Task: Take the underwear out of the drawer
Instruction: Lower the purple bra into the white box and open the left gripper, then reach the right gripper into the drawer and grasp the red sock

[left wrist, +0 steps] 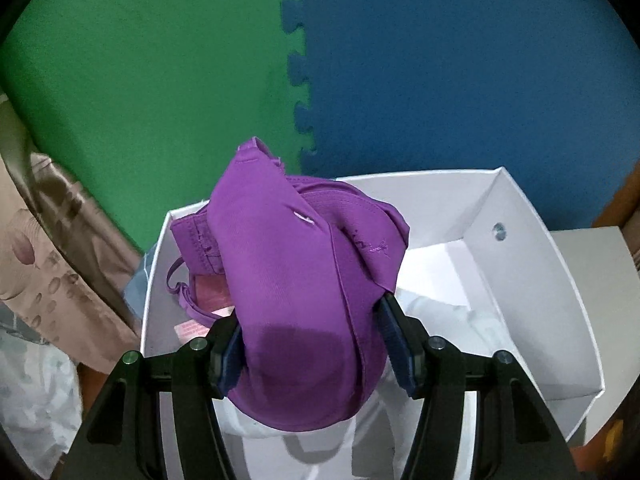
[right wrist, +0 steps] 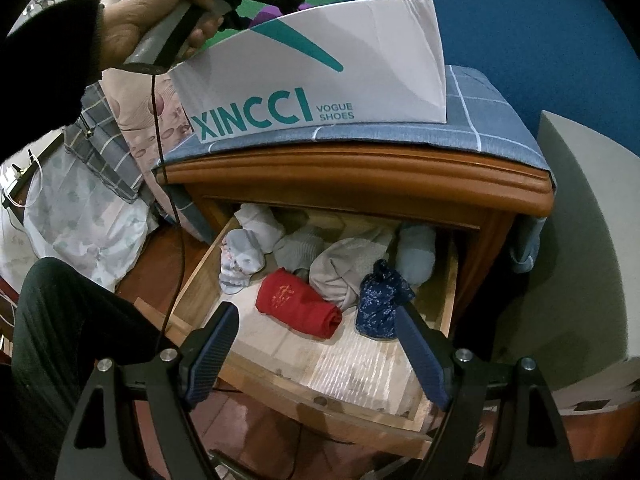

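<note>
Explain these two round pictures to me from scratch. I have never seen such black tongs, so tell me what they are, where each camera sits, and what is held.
No robot here: a person holds one pair of tongs in each hand, and a fisheye camera on each looks along its fingers.

The left camera shows the left tongs shut on a purple bra above an open white box, with green and blue floor mats behind.

The right camera shows the right tongs open and empty over an open wooden drawer. In it lie a red roll, a dark blue floral roll and pale grey and blue pieces. The box, marked XINCCI, stands on the cabinet above.
</note>
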Demonstrator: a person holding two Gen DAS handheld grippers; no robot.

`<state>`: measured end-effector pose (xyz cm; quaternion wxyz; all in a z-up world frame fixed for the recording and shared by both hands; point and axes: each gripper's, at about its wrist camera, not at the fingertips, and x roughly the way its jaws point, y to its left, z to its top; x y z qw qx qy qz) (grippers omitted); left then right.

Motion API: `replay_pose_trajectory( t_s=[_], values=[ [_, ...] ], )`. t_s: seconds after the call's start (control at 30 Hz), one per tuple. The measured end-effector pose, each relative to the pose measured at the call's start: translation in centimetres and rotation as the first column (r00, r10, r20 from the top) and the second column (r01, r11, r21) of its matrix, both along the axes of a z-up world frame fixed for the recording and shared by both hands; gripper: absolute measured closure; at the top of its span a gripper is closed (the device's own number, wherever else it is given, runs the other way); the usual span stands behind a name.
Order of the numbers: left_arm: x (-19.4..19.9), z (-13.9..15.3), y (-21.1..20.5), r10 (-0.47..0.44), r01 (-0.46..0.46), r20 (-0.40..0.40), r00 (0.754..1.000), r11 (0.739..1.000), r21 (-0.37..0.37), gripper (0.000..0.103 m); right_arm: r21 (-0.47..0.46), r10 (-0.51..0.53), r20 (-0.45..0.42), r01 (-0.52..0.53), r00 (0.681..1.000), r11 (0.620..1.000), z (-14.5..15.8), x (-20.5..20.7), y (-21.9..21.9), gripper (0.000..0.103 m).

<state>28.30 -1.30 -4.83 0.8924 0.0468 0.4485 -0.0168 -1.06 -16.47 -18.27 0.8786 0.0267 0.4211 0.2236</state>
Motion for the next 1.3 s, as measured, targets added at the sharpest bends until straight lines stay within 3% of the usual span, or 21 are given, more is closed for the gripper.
replay_pose_trajectory(
  t_s=[0.37, 0.43, 0.5, 0.6, 0.73, 0.83, 0.87, 0.93, 1.03, 1.13, 1.23, 1.3],
  values=[
    [1.5, -1.8, -0.5, -0.015, 0.023, -0.125, 0.992, 0.998, 0.062, 0.046, -0.009, 0.006, -0.007, -0.006, 1.000, 1.000, -0.1, 0.0, 0.2, 0.020],
    [1.7, -2.4, -0.7, -0.018, 0.031, -0.165, 0.986, 0.996, 0.079, 0.043, -0.010, 0.005, -0.007, -0.005, 1.000, 1.000, -0.1, 0.0, 0.1, 0.020],
    [2.0, -2.8, -0.7, -0.012, 0.032, -0.197, 0.980, 0.994, 0.100, 0.029, -0.011, 0.004, -0.009, -0.004, 1.000, 1.000, -0.2, 0.0, 0.1, 0.020],
    [1.3, -1.8, -0.4, -0.004, 0.018, -0.141, 0.990, 0.995, 0.098, 0.010, -0.016, -0.004, -0.015, 0.004, 1.000, 1.000, -0.3, 0.1, 0.0, 0.020],
    [-1.6, 0.8, 1.1, -0.026, 0.026, -0.035, 0.999, 1.000, 0.002, 0.010, -0.036, -0.010, -0.021, 0.009, 1.000, 0.999, -0.6, 0.1, 0.0, 0.020],
    [-6.9, 4.3, 3.6, -0.061, 0.076, 0.151, 0.987, 0.993, -0.094, 0.007, -0.067, -0.006, -0.030, 0.004, 1.000, 0.998, -1.0, 0.1, 0.3, 0.020],
    [-9.2, 5.3, 4.8, -0.074, 0.104, 0.215, 0.974, 0.986, -0.129, 0.001, -0.078, -0.003, -0.033, 0.001, 0.999, 0.997, -1.1, 0.2, 0.4, 0.020],
    [-15.2, 6.7, 8.0, -0.089, 0.163, 0.378, 0.922, 0.972, -0.169, 0.000, -0.105, 0.011, -0.043, -0.015, 0.999, 0.994, -1.4, 0.2, 0.9, 0.020],
    [-22.1, 5.6, 12.3, -0.082, 0.189, 0.527, 0.846, 0.970, -0.153, 0.000, -0.139, 0.035, -0.071, -0.045, 0.997, 0.989, -1.8, 0.4, 1.7, 0.020],
    [-25.7, 2.8, 15.5, -0.074, 0.175, 0.558, 0.827, 0.976, -0.131, 0.000, -0.138, 0.076, -0.106, -0.091, 0.991, 0.986, -2.2, 1.1, 2.8, 0.020],
    [-27.2, -1.0, 18.2, -0.035, 0.117, 0.529, 0.848, 0.985, -0.123, 0.000, -0.234, 0.153, -0.107, -0.174, 0.982, 0.957, -2.8, 2.6, 5.5, 0.020],
    [-27.2, -3.2, 20.0, 0.013, 0.071, 0.483, 0.876, 0.985, -0.156, 0.000, -0.323, 0.228, -0.113, -0.253, 0.967, 0.912, -3.5, 3.4, 8.1, 0.020]
  ],
)
